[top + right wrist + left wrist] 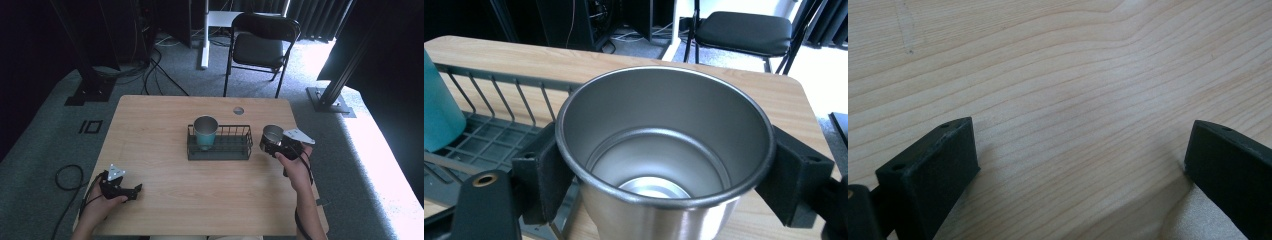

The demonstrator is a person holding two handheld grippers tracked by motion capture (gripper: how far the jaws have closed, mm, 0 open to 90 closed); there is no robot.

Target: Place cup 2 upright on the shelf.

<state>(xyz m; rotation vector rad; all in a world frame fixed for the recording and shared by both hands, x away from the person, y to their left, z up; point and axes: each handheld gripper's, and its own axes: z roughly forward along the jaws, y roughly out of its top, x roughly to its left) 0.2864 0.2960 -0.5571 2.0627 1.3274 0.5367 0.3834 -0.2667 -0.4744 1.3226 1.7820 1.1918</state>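
Note:
A black wire basket (225, 149) sits mid-table with a teal cup (205, 131) upright in its left end. My right gripper (274, 143) is shut on a steel cup (271, 135), held just off the basket's right end. In the right gripper view the steel cup (664, 150) stands upright and empty between the two black jaws, with the basket (484, 140) and the teal cup (439, 115) to its left. My left gripper (131, 191) rests low at the table's front left; in its own view the left gripper (1080, 165) is open over bare wood.
The wooden table (160, 115) has a round grommet hole (238, 110) near its far edge. A black folding chair (260, 47) stands beyond the table, also seen as the chair (744, 30) in the right gripper view. Cables (67, 175) lie on the grey floor at left.

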